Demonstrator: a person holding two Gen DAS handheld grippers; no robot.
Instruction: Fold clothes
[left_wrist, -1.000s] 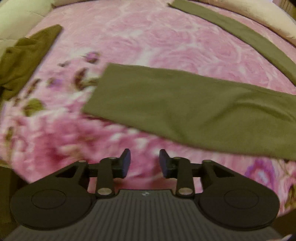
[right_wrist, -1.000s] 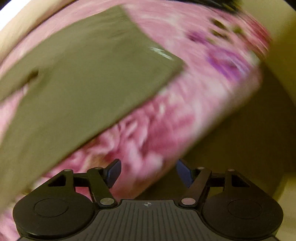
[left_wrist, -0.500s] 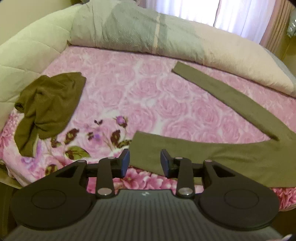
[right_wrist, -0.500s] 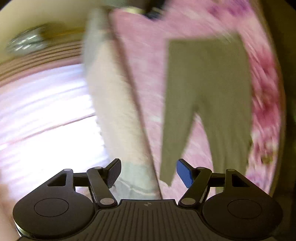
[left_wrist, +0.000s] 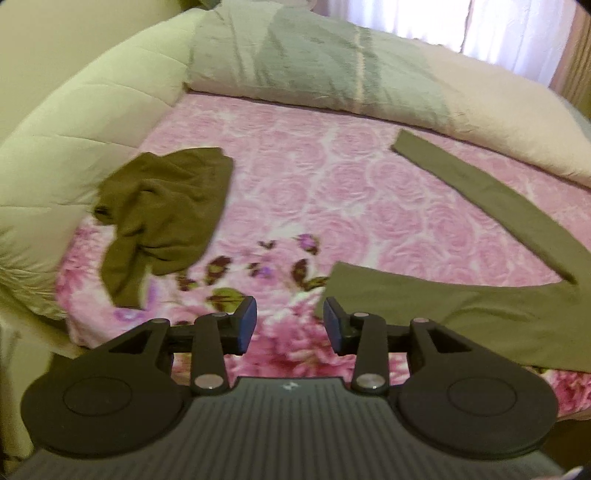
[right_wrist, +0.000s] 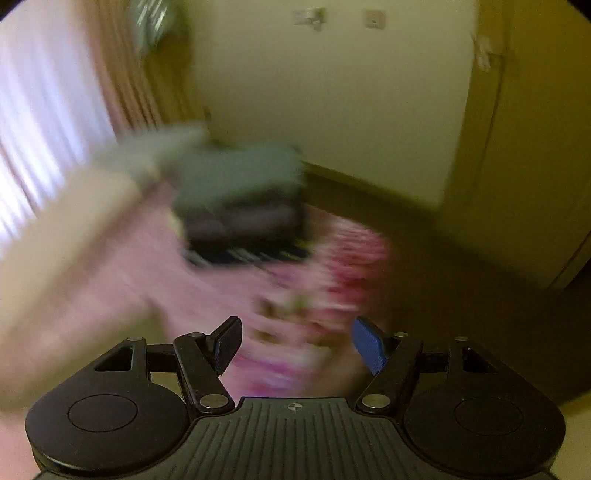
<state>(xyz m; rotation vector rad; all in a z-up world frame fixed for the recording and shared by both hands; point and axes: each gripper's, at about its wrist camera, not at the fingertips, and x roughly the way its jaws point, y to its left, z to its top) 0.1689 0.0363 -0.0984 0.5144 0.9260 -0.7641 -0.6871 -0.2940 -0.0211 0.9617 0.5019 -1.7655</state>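
Observation:
An olive-green pair of leggings (left_wrist: 480, 302) lies flat on the pink floral bedspread (left_wrist: 295, 192), legs spread in a V, one leg reaching toward the pillows. A crumpled olive garment (left_wrist: 162, 210) lies at the bed's left. My left gripper (left_wrist: 290, 325) is open and empty, above the bed's near edge, just left of the nearer leg's end. My right gripper (right_wrist: 295, 347) is open and empty; its view is blurred and faces the bed's corner and a wall. No garment shows in it.
A green and cream quilt (left_wrist: 332, 70) lies rolled along the bed's far side, and a pale padded cushion (left_wrist: 74, 136) runs along the left. In the right wrist view a dark blurred pile (right_wrist: 243, 206) sits on the bed, with dark floor (right_wrist: 461, 277) beyond.
My left gripper has pulled back and tilted up, so the whole bed now shows. My right gripper has swung fast away from the leggings toward the bed's corner and the wall. Both stay open.

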